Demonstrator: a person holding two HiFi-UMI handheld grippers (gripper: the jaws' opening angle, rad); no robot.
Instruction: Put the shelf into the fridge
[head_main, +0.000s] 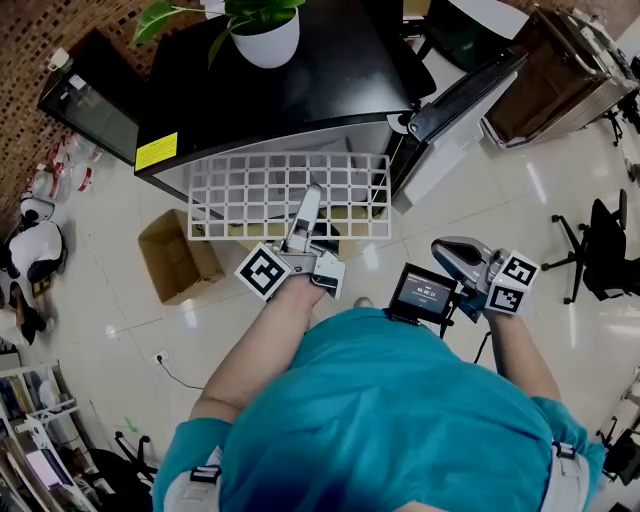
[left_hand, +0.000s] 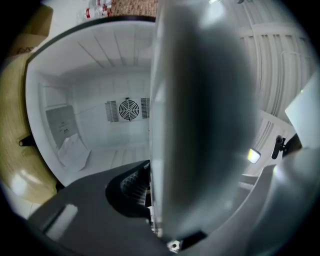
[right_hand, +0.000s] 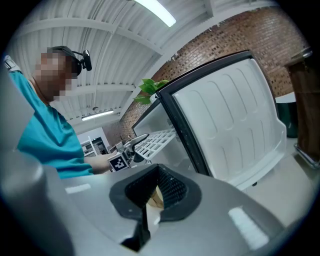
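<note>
- Task item: a white rectangular wire-grid shelf (head_main: 290, 195) with square cells and a rail round the rim. It lies roughly level at the open front of the fridge (head_main: 300, 80), and most of it projects out toward the person.
- In the right gripper view the shelf (right_hand: 152, 140) sticks out from the opening, just beside the door frame.
- The left gripper (head_main: 308, 212) sits at the shelf's near edge, about mid-width, with one long finger lying over the grid.
- In the left gripper view the shelf's edge (left_hand: 200, 125) is a pale blur between the jaws. The jaws stand apart and the dark ribbed pad (left_hand: 132, 187) is just beside the edge — released rather than clamped, as far as it reads.
- The right gripper (head_main: 452, 252) is well apart from the shelf, off to the right near the door. Its jaws are closed together on nothing.
- The fridge has a black top with a yellow label (head_main: 157, 151) at its left corner.
- The fridge interior is white, with a round fan grille (left_hand: 128, 109) on the back wall and a pale sheet (left_hand: 72, 147) leaning low at one side.
- The white-lined door (head_main: 465, 85) is swung open to the right, and its edge stands just past the shelf's right end.
- Also in view: a white pot with a green plant (head_main: 265, 38) on the fridge top, and a black office chair (head_main: 600, 245) far right.
- An open brown cardboard box (head_main: 180, 258) sits on the floor, just beside the shelf's left end in the head view.
</note>
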